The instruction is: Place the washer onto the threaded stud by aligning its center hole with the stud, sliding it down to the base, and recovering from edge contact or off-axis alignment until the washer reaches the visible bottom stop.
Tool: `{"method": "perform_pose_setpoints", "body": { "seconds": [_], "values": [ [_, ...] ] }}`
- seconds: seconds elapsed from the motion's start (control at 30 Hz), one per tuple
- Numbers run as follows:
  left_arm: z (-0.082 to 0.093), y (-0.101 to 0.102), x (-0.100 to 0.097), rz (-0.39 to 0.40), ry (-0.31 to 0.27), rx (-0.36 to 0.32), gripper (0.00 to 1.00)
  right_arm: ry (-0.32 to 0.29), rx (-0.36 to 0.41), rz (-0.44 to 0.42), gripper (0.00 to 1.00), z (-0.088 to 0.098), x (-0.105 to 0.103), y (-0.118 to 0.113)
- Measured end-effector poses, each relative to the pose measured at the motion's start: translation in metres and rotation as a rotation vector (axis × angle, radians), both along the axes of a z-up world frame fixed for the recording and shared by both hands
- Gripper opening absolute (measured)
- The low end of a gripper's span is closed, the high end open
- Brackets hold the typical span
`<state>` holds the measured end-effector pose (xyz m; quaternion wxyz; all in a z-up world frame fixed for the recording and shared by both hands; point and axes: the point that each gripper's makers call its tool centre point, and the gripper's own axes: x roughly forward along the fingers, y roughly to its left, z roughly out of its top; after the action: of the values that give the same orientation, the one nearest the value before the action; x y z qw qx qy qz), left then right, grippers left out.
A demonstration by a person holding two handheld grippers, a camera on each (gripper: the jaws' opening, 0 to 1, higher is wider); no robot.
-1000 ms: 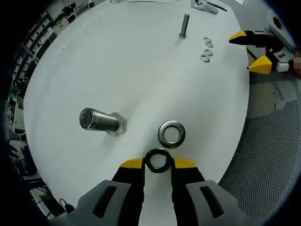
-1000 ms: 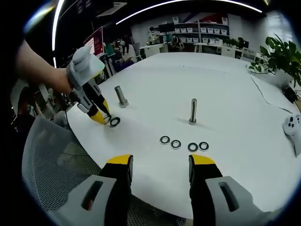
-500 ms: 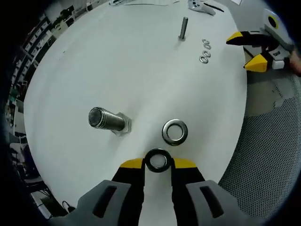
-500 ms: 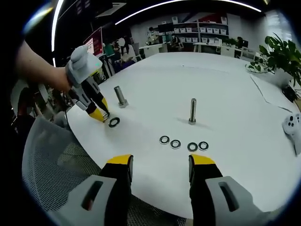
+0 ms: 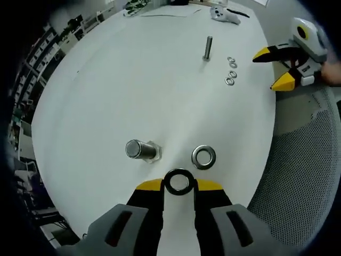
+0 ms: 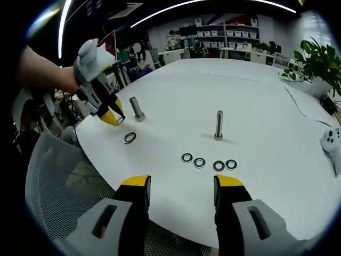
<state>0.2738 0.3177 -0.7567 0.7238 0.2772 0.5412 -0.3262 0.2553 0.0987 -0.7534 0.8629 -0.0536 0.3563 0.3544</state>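
A dark washer [image 5: 179, 182] sits pinched between the yellow tips of the left gripper [image 5: 179, 184], held in the air above the white round table [image 5: 133, 80]; in the right gripper view the left gripper [image 6: 113, 118] hangs just beside the thick threaded stud [image 6: 137, 109], tilted down toward the tabletop; the lift is done, by the look of it, while the alignment, the slide down the thread and the seating at the base are all left to do; the thick threaded stud [image 5: 141, 150] stands on its hex base a little to the left of the held washer, nothing on its shaft; a second, lighter washer [image 5: 203, 157] lies flat on the table between stud and table edge, apart from both.

The right gripper [image 6: 182, 186] hovers with its jaws spread wide and nothing between them, over the near edge of the table; ahead of it a thinner stud [image 6: 219, 126] stands upright, with four small washers [image 6: 208, 162] in a row in front of it; the right gripper [image 5: 276, 68] also shows at the far side in the left gripper view.

How far the held washer stands off the stud's axis cannot be judged from either view; the stud's bottom stop is too small to make out; the person's forearm [image 6: 40, 72] is cut off at the edge.
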Motion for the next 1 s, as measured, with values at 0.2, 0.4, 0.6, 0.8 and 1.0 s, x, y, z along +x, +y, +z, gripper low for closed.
{"method": "perform_pose_setpoints", "body": {
  "seconds": [0.2, 0.4, 0.6, 0.8, 1.0],
  "values": [
    [0.013, 0.0, 0.005, -0.016, -0.001, 0.001, 0.19, -0.002, 0.003, 0.001, 0.5, 0.0, 0.0, 0.0],
    [0.027, 0.001, 0.012, -0.057, -0.016, 0.012, 0.19, -0.002, 0.007, 0.003, 0.5, 0.001, 0.0, 0.001],
    [0.038, 0.002, 0.022, -0.094, -0.028, 0.026, 0.19, -0.002, 0.011, 0.002, 0.5, 0.001, 0.0, 0.001],
    [0.044, 0.003, 0.034, -0.113, -0.039, 0.034, 0.19, -0.005, 0.011, 0.001, 0.5, 0.002, 0.0, 0.001],
    [0.046, -0.001, 0.042, -0.126, -0.043, 0.04, 0.19, -0.003, 0.008, 0.005, 0.5, 0.001, 0.0, 0.001]
  ]
}}
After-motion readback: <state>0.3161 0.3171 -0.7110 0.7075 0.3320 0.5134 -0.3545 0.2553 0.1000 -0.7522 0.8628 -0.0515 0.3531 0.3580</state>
